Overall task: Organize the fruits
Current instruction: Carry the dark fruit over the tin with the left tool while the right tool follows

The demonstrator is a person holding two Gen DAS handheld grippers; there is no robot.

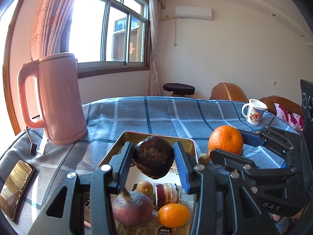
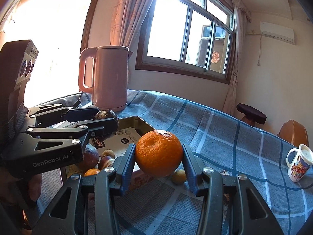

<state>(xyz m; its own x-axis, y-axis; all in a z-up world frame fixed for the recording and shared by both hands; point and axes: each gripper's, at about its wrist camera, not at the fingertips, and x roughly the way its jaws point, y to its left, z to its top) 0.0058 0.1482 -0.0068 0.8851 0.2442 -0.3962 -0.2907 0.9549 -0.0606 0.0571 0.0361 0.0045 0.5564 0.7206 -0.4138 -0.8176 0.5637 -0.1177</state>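
At the desk's left edge lies a phone (image 1: 16, 188), and behind it a pink kettle (image 1: 60, 99) stands near the far left corner. Toward the middle, a gold tin (image 1: 121, 139) sits on the checked cloth; inside are a purplish round fruit (image 1: 132, 208), a small orange fruit (image 1: 173, 214), a little tan one (image 1: 144, 189) and a dark jar (image 1: 166, 194) (lying on its side). Above the tin the left tongs (image 1: 154, 160) clamp a dark brown fruit (image 1: 153, 159). Just right of the tin, the right tongs (image 2: 159, 154) grip an orange (image 2: 159, 152) above the cloth. A mug (image 1: 254, 113) stands near the far right edge.
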